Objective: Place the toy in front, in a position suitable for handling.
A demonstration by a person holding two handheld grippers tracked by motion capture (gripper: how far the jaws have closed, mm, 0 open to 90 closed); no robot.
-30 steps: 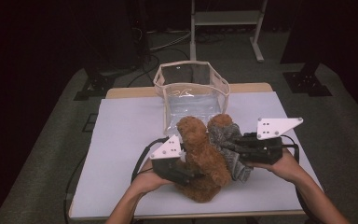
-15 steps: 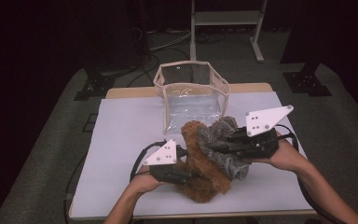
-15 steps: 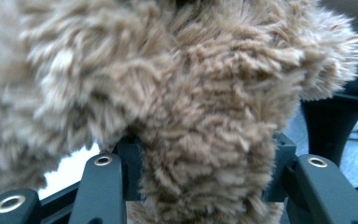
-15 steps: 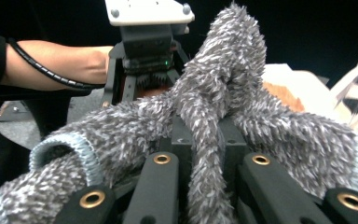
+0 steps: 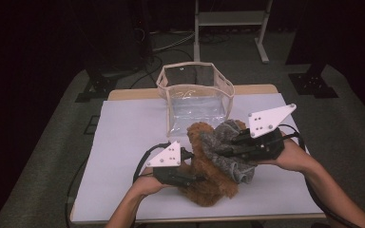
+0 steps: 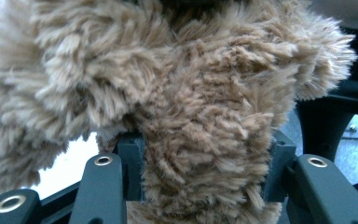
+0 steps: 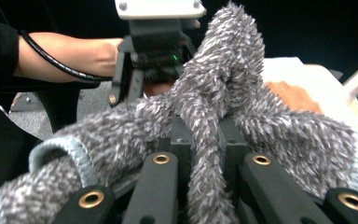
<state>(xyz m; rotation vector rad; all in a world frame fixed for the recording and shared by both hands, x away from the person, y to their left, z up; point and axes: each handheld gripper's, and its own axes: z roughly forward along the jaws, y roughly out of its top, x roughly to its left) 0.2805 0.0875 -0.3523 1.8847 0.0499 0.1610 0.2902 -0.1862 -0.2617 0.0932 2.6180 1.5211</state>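
Now we hold the brown plush bear [image 5: 208,173] near the surface's [image 5: 123,142] front edge, left tongs [image 5: 190,176] pinching its side, while right tongs [image 5: 228,147] clamp the grey fuzzy garment [image 5: 225,152] draped over it, toward the right edge.

Two bare forearms reach in from the near edge, each hand grasping a hand-held gripper. The left hand-held gripper [image 5: 197,176] lies low and level, its jaws, which have just been closing, clamped on brown plush. The right hand-held gripper [image 5: 223,148], held higher, points leftward, its jaws pinched tight on grey fleece.
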